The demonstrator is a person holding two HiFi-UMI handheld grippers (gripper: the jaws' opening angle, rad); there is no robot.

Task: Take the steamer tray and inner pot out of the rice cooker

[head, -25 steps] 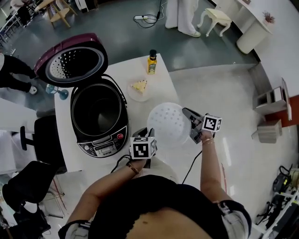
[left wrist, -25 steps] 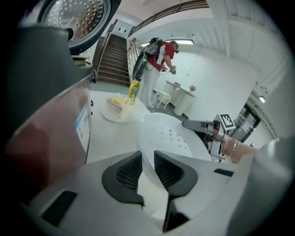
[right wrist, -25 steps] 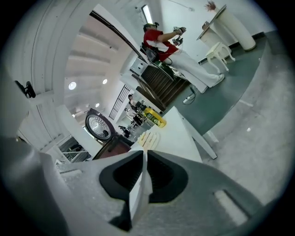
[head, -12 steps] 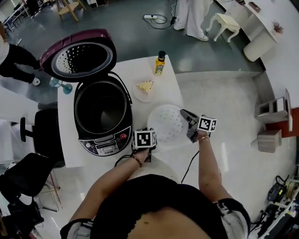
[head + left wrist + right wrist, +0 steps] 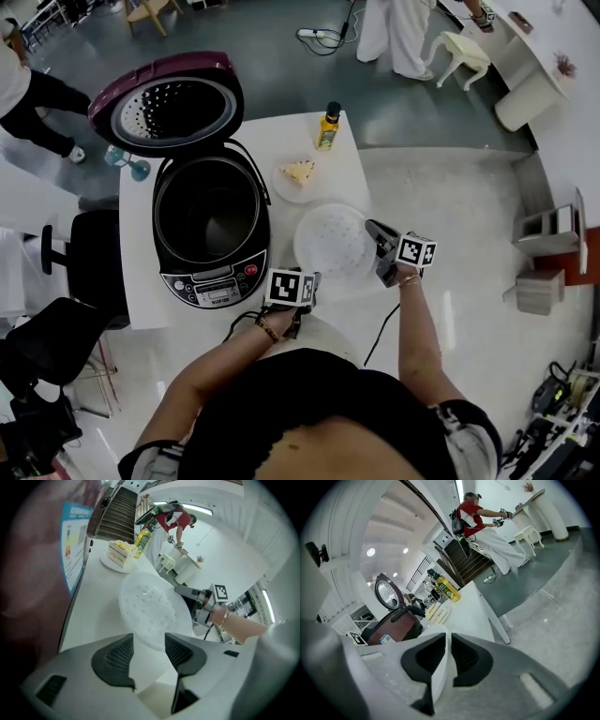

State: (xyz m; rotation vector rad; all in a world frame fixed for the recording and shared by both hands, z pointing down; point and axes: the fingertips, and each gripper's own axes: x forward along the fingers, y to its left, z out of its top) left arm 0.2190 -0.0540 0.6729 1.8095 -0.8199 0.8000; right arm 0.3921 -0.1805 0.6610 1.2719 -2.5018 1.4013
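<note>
From the head view alone: steamer tray (image 5: 333, 246) flat on the white surface (image 5: 281, 141), just beside the open rice cooker (image 5: 211, 281), inner pot (image 5: 211, 211) inside. In the right gripper view: right gripper (image 5: 449, 651) jaws clamped on the tray's rim. In the left gripper view: left gripper (image 5: 149, 644) jaws apart, just been opening, tray's near edge seen through the gap, pads off it.

Even bright indoor light; gripper views fisheye-warped, edges dark; head view sharp.

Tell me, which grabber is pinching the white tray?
The right gripper: its jaws are shut on the white tray's rim. The left gripper has just been opening its jaws; the rim sits between them, unpinched.
</note>
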